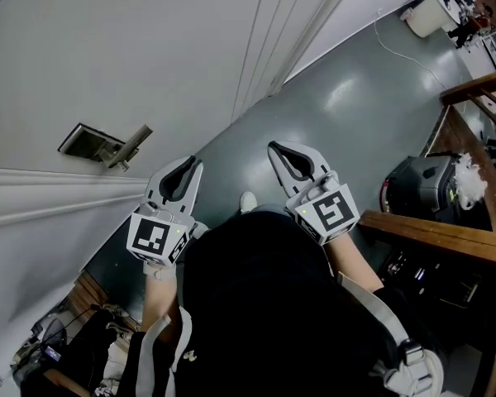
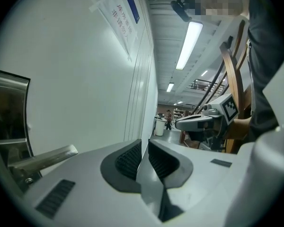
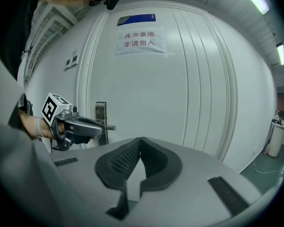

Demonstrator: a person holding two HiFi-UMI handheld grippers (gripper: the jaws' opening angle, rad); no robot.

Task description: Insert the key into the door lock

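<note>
At the far left, the lock plate [image 1: 84, 141] is seen fixed to the white door [image 1: 107, 48], with its lever handle [image 1: 132, 143] sticking out towards the grippers. A keyhole cannot be made out on it in any view.

Just right of the handle, but apart from it, the left gripper [image 1: 192, 164] is held up with its tips turned towards the door. Its fingers are drawn together to a narrow slit, and nothing is seen between them in the left gripper view.

Further right, over the grey floor [image 1: 355, 114], the right gripper [image 1: 274, 147] is held well clear of the door. Its fingers meet at the tips and are likewise empty.

No key is visible in any view, so the task is judged to be at its very start.

Several risks are judged from here. With no key gripped, nothing can be inserted. A key pinched off-centre between the ribbed pads could twist on contact with the plate and slip out. The protruding lever could also be struck by the left gripper on approach, since it lies close beside that gripper. The keyhole, being unseen, could be missed and the plate scraped.
</note>
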